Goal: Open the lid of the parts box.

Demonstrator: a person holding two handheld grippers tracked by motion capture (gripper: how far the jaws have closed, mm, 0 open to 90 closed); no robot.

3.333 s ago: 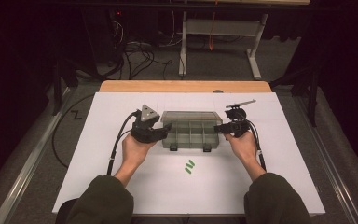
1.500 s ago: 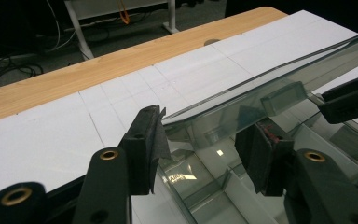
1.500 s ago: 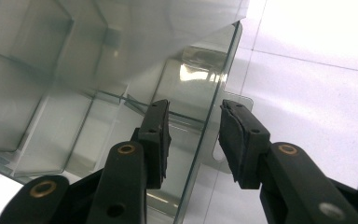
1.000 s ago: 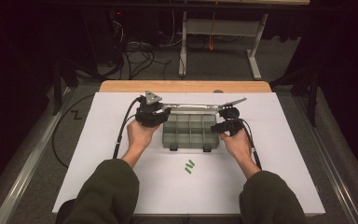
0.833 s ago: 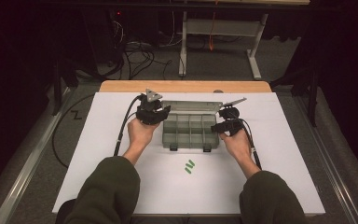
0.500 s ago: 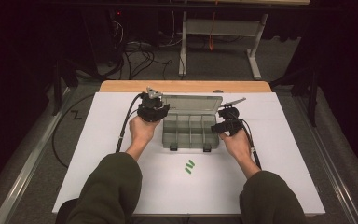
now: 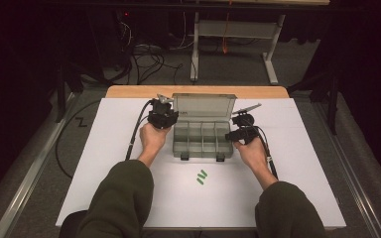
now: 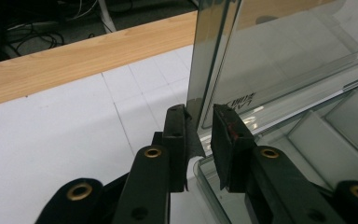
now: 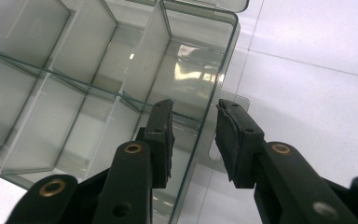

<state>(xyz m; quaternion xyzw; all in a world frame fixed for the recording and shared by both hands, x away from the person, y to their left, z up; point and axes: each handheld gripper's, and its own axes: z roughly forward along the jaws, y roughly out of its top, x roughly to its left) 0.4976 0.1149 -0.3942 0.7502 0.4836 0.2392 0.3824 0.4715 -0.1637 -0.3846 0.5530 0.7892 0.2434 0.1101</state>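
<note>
Nearest us on the white desk (image 7: 129, 198) lie two small green pieces (image 7: 201, 176). Beyond them sits the clear compartment box (image 7: 202, 141), smoky grey plastic with empty divided cells. Our right gripper (image 9: 193, 123) straddles its side wall, jaws partly apart and not yet pressing. Our left gripper (image 8: 199, 130) has just closed onto the upright lid (image 8: 214, 60) by its edge. We judge that a thin, slick lid could slip free and drop, or the light box could skid.
</note>
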